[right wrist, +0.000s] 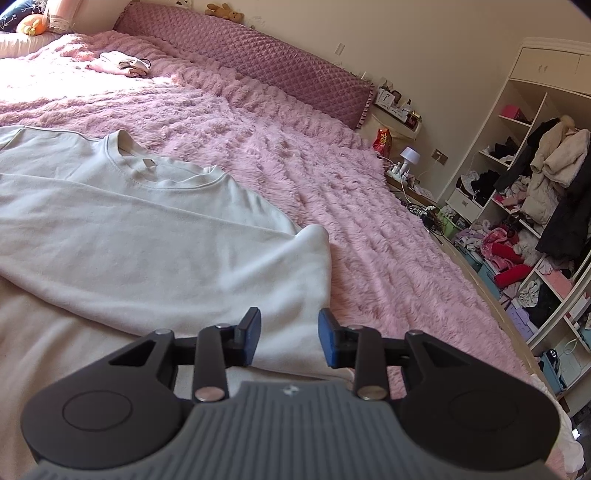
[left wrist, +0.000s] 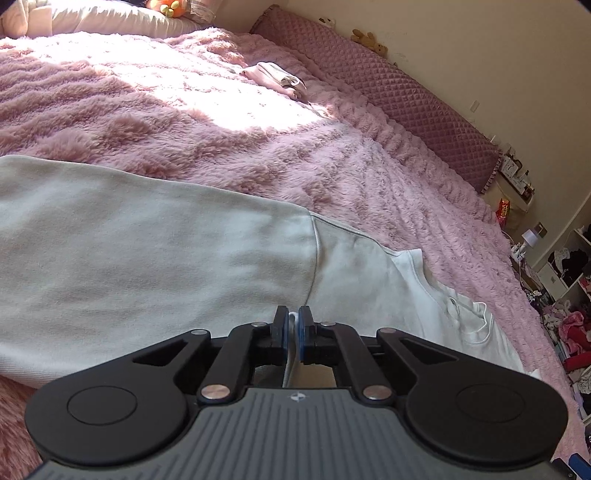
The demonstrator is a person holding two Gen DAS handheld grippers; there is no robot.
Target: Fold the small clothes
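White sweatshirt lay spread flat on the near part of the bed, over a pink fluffy blanket; round neckline faced the far side in the right wrist view, with one sleeve folded across the body and its cuff end close to the right claw. Left claw pressed together, blue pads pinching a thin fold of the white fabric that rose between them; the rest of the garment ran away from it, a seam curving just beyond the tips. Right claw stood spread, blue pads apart, above the near right edge of the sweatshirt; cloth showed in the gap but neither pad pressed on it. No earlier picture to compare. A second small garment, pale pink and white, sat bunched on the far left of the blanket in a sunlit patch, well apart from the sweatshirt. Quilted mauve headboard cushion ran along the far edge of the bed against a cream wall, with small plush bears on top. Right of the bed: a low stand with a red snack bag and a small white lamp, then an open white wardrobe crowded with coats and loose clothing, more heaped at its foot.
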